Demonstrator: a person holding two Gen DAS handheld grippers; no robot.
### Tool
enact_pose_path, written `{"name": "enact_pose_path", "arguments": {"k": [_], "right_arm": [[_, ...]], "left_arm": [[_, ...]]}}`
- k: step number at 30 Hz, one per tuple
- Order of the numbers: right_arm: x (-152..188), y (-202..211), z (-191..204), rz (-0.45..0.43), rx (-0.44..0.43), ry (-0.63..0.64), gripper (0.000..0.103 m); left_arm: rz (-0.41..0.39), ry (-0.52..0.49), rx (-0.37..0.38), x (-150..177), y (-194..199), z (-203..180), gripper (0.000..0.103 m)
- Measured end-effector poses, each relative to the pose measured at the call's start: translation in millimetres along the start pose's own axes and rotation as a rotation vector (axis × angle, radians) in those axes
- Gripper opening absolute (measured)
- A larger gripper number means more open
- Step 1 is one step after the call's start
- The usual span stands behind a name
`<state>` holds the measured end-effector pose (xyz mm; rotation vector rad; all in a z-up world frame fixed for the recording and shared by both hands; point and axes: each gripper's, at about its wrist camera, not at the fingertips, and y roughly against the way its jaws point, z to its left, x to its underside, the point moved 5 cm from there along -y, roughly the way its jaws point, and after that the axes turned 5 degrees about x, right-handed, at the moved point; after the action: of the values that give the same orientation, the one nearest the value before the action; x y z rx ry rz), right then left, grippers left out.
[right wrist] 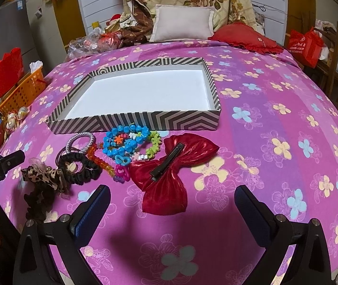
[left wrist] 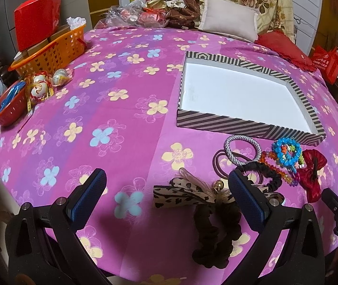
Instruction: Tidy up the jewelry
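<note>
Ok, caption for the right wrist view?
Open right gripper hovers near red bow; hair ties beside empty striped box.

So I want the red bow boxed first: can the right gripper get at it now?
Probably yes: the right gripper is open with the red bow just ahead, uncovered, clip side up.

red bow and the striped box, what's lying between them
In the right wrist view, the blue bead bracelet and green flower beads lie between the red bow and the striped box.
</note>
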<state>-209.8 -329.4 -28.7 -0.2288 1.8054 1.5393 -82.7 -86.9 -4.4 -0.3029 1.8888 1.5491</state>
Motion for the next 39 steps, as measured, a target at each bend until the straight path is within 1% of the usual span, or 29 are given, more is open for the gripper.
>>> {"name": "enact_pose_path", "arguments": {"k": [10,15,21,25,27,30,35,39], "right_arm": [[-0.3,0.0,-0.4,0.004,0.002,0.001,0.103],[-0.6,-0.9,-1.7,0.004,0.002,0.0,0.103],[-1.1,-1.1,-3.8,0.004,-0.002,-0.003,0.103],[-2.7,2.5,-2.2,-0.005,-0.034,0.004,0.103],[-3.4,5.5,-0.2,-0.017,-0.047,0.016,0.103],[-4.0,5.5,1.9,-0.017,-0.041,0.035,0.103],[-2.9,3.2,-3.3,-0.005,-0.044,0.019,0.103],[-3.0,2.8,-8.7,-0.005,-0.042,0.013,0.103]], "left_arm": [[0.002,-0.001,0.002,0.3,0.0,-0.3,0.102],[0.025,-0.013,0.022,5.2,-0.4,-1.4,0.102],[0.084,0.007,0.097,14.3,-1.2,4.0,0.102],[0.099,0.01,0.148,16.0,3.6,8.2,0.102],[0.106,-0.005,0.165,16.8,7.2,7.9,0.102],[0.104,-0.036,0.185,17.4,12.4,3.5,0.102],[0.094,-0.138,0.231,22.0,19.0,-18.4,0.102],[0.107,-0.183,0.265,22.3,12.6,-34.5,0.102]]}}
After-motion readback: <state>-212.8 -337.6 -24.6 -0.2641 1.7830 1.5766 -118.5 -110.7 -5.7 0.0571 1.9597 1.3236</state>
